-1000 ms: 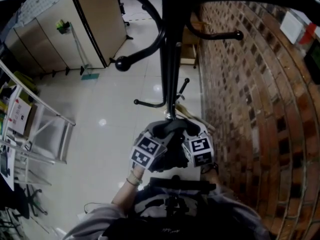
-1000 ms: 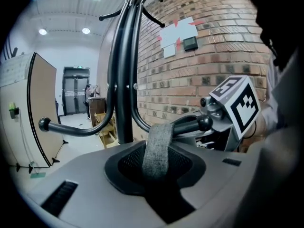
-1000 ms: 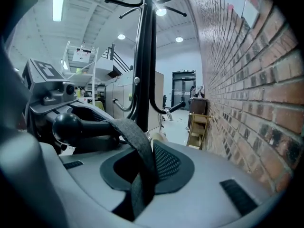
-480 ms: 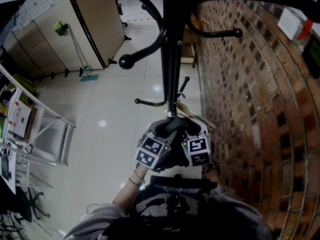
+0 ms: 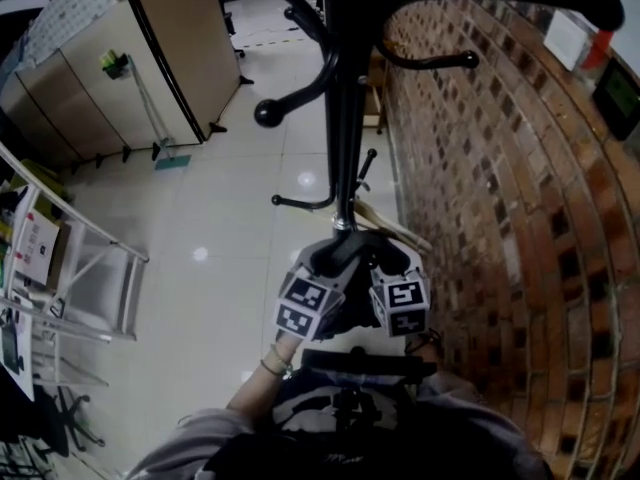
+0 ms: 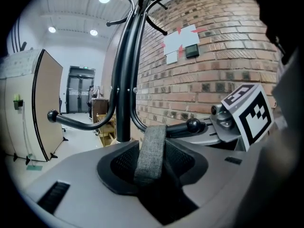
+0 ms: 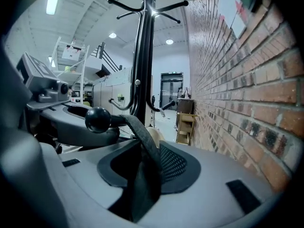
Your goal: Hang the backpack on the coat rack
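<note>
The black coat rack [image 5: 345, 118] stands by the brick wall, its pole straight ahead in both gripper views [image 6: 124, 80] [image 7: 141, 56]. The grey backpack [image 5: 350, 253] fills the lower part of both gripper views. Its top handle strap [image 7: 142, 146] runs over a low ball-ended hook [image 7: 97, 119]. In the left gripper view the strap [image 6: 149, 151] rises in front of that hook [image 6: 192, 125]. My left gripper [image 5: 318, 273] and right gripper [image 5: 392, 273] sit on either side of the backpack's top. Both sets of jaws are opening, but the backpack hides them.
The brick wall [image 5: 500, 168] runs close along the right. A wooden partition [image 5: 190, 48] and a metal frame [image 5: 90, 268] stand to the left on the glossy floor. The rack's feet [image 5: 300, 205] spread below. A small wooden stand [image 7: 184, 122] sits against the wall ahead.
Both grippers have stayed at the backpack's top beside the pole. Their marker cubes have shifted only slightly, and the head view has drifted a little.
</note>
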Available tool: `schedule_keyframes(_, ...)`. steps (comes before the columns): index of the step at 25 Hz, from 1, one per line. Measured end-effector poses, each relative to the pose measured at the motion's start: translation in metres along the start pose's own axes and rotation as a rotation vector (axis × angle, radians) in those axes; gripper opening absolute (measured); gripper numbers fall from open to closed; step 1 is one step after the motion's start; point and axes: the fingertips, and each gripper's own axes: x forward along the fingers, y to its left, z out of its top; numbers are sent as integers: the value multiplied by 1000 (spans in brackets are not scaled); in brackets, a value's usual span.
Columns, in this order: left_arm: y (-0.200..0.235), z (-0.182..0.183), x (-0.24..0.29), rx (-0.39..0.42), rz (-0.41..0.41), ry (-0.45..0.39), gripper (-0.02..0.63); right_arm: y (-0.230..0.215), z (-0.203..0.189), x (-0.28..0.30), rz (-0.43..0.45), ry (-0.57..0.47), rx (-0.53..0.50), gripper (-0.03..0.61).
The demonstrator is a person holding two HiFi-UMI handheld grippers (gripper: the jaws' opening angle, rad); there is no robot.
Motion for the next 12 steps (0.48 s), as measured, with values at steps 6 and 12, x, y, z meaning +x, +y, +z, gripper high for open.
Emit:
schedule_keyframes(6,-1,-7,-23,17,3,-24,155,-3,-19,-12,-25,-8,62,118)
schedule_keyframes(12,2,-17,-46,39,28,-29,43,5,-28,-25,-104,-13,148,42)
